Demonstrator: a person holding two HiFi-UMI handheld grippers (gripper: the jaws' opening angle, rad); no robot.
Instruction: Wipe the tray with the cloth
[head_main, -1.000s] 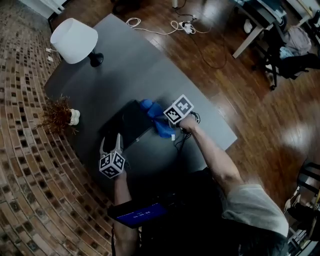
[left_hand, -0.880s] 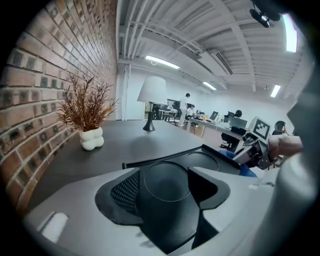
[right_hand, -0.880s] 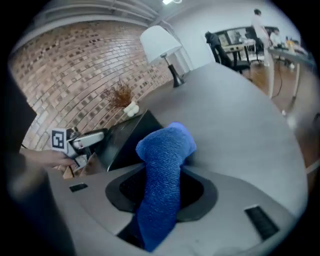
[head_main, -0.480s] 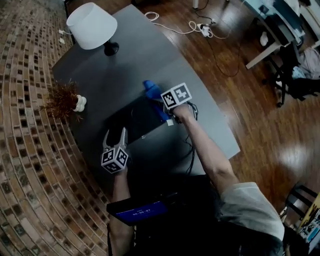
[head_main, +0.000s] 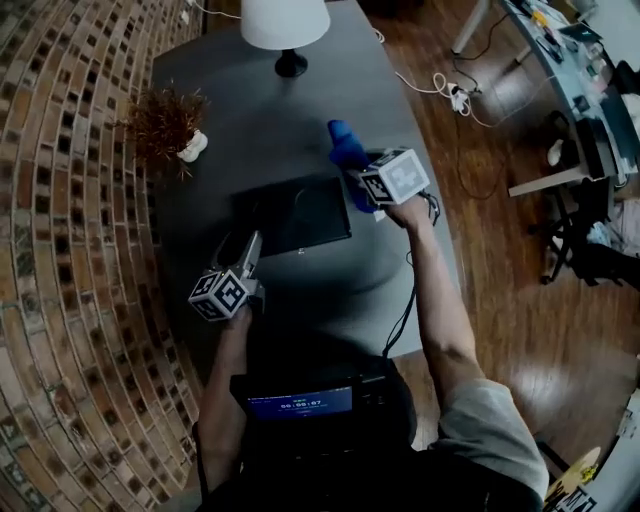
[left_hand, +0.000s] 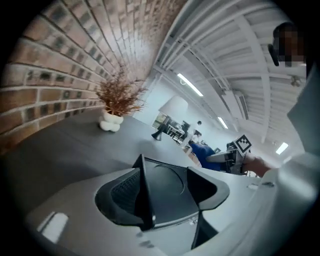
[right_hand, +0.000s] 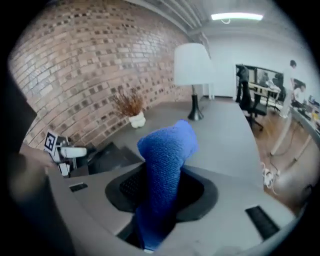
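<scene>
Cloth (head_main: 345, 152) tight in right gripper (head_main: 365, 190) off edge of tray (head_main: 300, 215); left gripper (head_main: 243, 250) agape at corner

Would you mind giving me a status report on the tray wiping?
Right gripper shut on blue cloth, held past the tray at its far corner. Left gripper open, tray's near corner between its jaws. Tray top bare.

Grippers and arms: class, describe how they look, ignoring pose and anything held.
The left gripper and right gripper are grey, each with a cube of black-and-white square markers. A black cable runs from the right one. The person wears a pale short sleeve.
</scene>
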